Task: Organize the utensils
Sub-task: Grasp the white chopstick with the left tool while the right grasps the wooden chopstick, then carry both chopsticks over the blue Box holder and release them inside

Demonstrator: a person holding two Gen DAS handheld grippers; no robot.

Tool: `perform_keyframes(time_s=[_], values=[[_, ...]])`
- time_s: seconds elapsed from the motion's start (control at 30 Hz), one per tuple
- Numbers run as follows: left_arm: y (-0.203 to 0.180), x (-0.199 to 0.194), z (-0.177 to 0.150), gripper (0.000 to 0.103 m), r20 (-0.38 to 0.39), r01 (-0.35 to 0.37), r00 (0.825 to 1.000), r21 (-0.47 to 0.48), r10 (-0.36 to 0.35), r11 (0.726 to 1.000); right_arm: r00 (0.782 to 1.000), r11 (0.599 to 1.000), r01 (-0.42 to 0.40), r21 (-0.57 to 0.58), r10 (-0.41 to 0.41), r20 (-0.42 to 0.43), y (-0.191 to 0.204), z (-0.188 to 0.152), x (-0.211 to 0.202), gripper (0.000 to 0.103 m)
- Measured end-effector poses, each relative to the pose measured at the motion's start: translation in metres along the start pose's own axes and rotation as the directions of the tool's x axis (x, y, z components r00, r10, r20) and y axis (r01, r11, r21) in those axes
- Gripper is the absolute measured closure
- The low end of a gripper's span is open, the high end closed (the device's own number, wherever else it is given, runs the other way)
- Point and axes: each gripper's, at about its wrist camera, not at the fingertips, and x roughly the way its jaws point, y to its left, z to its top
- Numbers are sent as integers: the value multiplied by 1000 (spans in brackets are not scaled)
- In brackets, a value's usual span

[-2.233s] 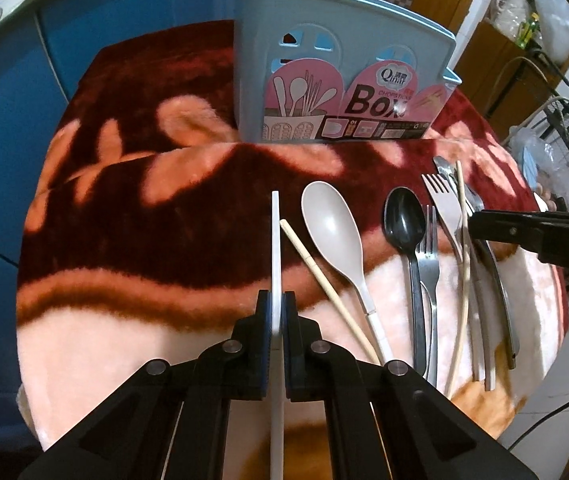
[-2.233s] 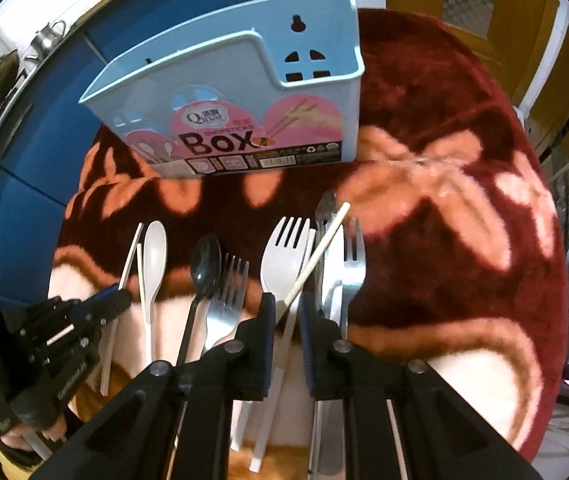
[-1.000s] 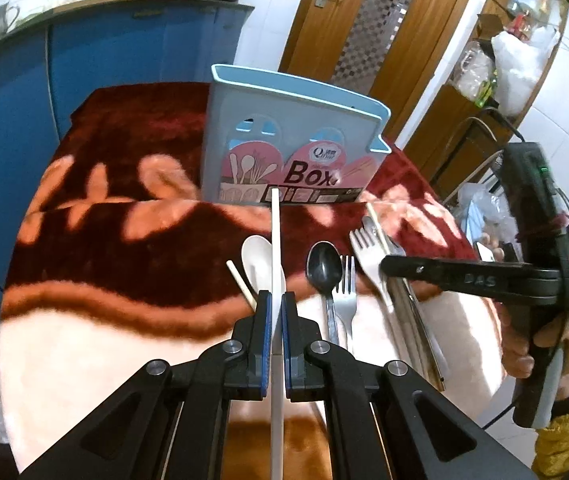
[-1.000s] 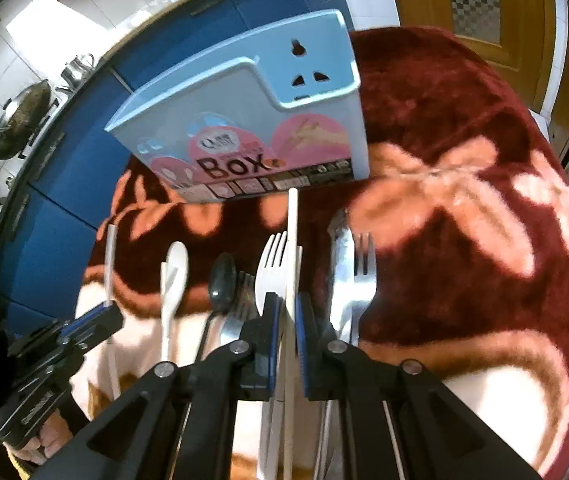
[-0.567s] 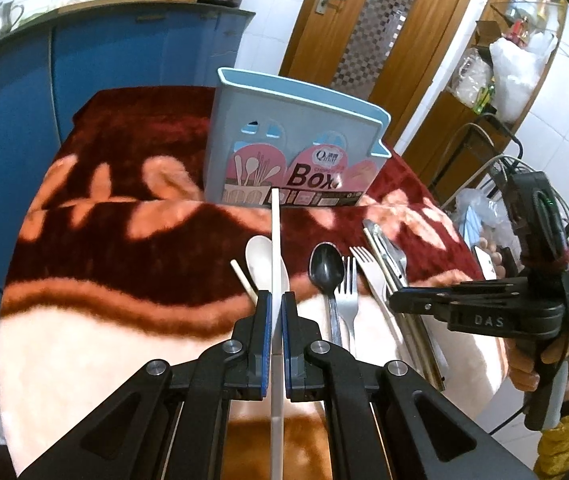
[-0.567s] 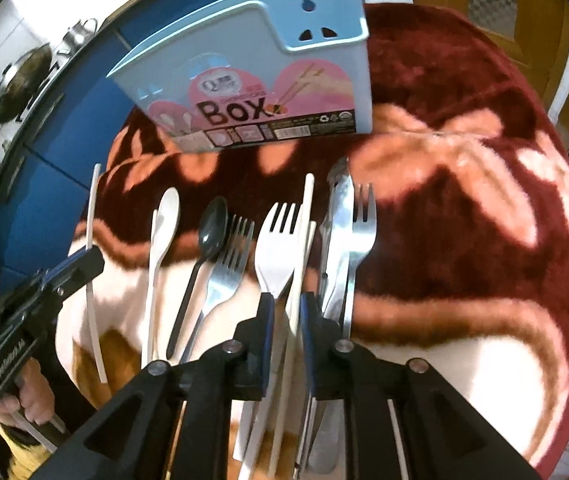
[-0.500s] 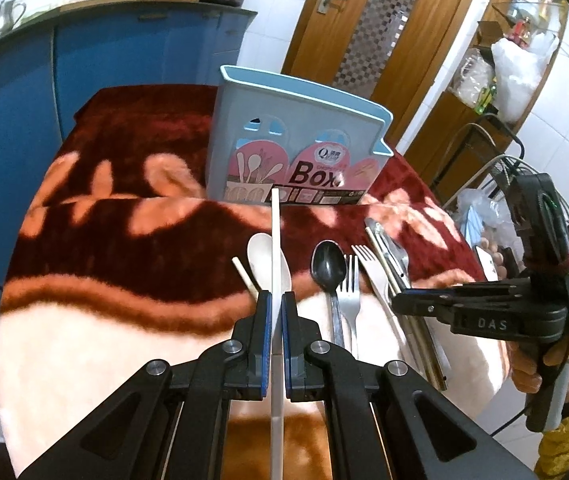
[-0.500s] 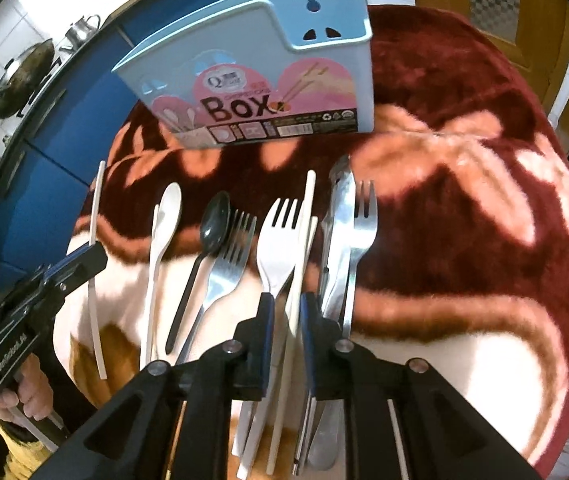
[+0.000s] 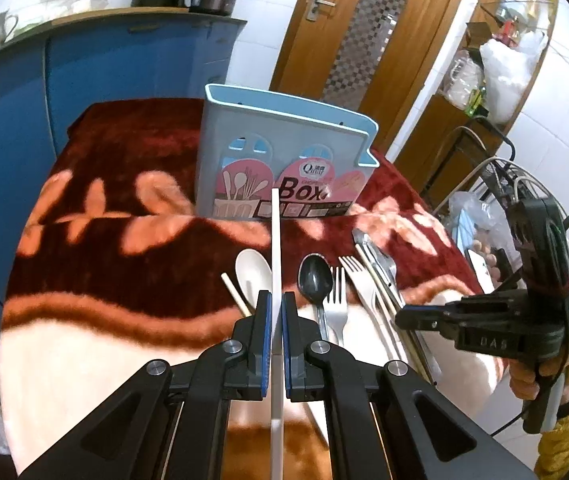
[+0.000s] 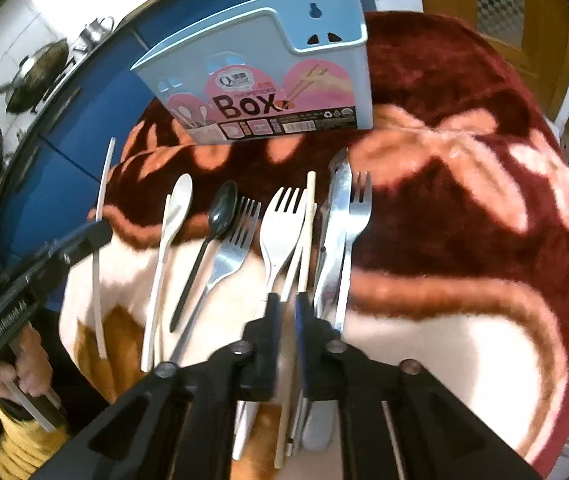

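Left tool (image 9: 277, 312) clamped shut; right tool (image 10: 287, 312) closed, angled steeply downward.

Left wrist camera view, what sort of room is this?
Most likely a home kitchen: blue cabinets under a counter, a wok at the side, and a utensil box on a blanket-covered table.

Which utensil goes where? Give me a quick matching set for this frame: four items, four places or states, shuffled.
Items:
1. white chopstick
2. black spoon
3. box
4. white fork

Places or states:
A. stands upright behind the row of utensils
B. clamped in the left gripper, off the cloth
C. lies between the white spoon and a metal fork
D. lies just left of a beige chopstick in the right wrist view

Pairs: 1-B, 2-C, 3-A, 4-D
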Motion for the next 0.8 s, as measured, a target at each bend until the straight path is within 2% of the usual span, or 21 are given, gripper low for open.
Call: perform_keyframes(time_s=[0.17,0.33,0.6,0.8], values=[[2,2,4,99,13,0,1000,-9,0,1000,1000,999,23,-26,-23,8,3,0,1,101],[1,3,2,99,11,8,1000,-11,-8,1000,999,1000,12,17,-11,-41,-3,2,4,101],[2,-1,3,99,21,20,1000,-3,-20,1000,989,993,113,-31,-115,-95,8,10,16,95],[2,-1,7,99,31,28,999,3,-28,1000,987,994,110,-12,-111,-113,5,28,24,95]])
